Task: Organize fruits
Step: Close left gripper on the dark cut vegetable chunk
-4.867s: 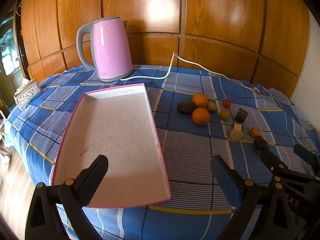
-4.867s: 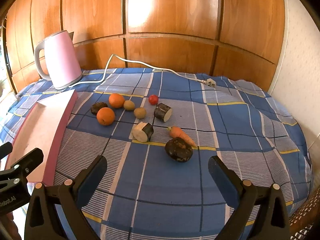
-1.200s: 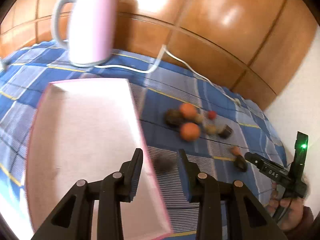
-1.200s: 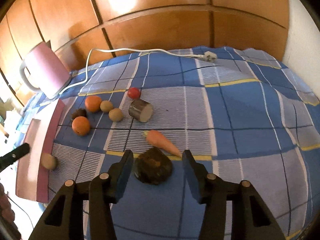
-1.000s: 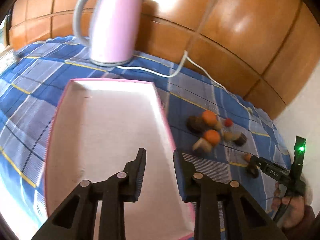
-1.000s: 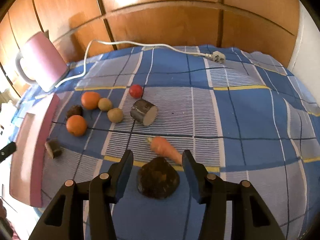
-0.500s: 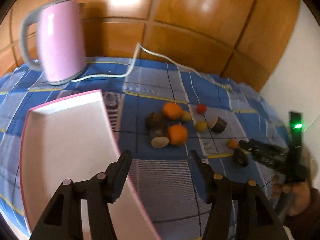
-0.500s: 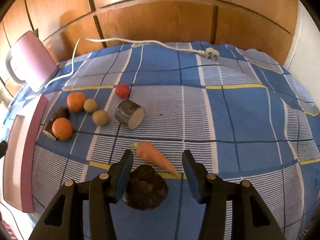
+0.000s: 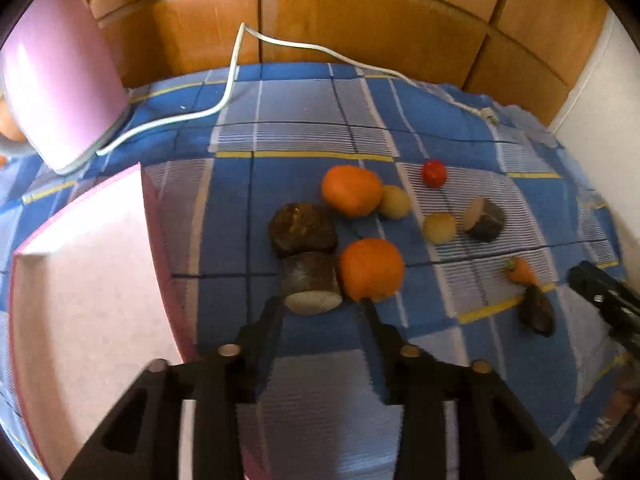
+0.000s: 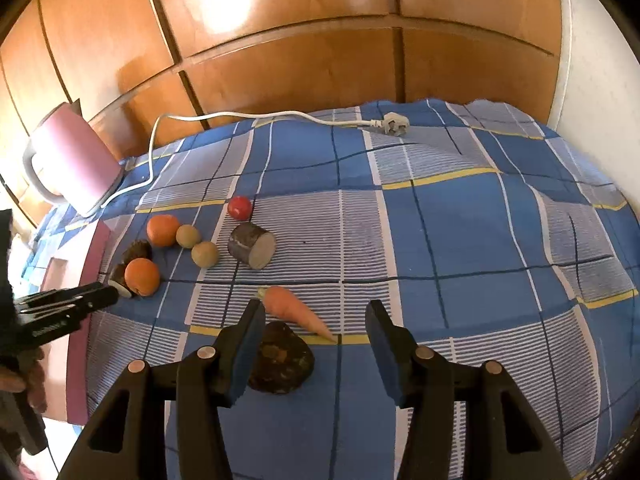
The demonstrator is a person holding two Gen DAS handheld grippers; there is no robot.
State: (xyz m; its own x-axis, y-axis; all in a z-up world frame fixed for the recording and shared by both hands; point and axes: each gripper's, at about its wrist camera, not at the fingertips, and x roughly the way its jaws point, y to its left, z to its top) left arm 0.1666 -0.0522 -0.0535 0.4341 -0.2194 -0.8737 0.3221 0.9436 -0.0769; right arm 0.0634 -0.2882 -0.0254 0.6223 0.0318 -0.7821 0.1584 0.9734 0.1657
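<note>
A home is suggested by glossy wooden wall panels [image 10: 304, 64] behind the tabletop. A blue checked cloth [image 10: 460, 240] is spread over it, and a pink electric kettle [image 9: 60, 88] with its white cord [image 10: 248, 116] is stood there.

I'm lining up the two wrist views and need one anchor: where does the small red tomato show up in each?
Left wrist view: the red tomato lies right of centre in the upper half, beyond the two oranges.
Right wrist view: the red tomato lies left of centre, just behind the cut dark root piece.
Shared landmark: the pink kettle, at the far left in both.
</note>
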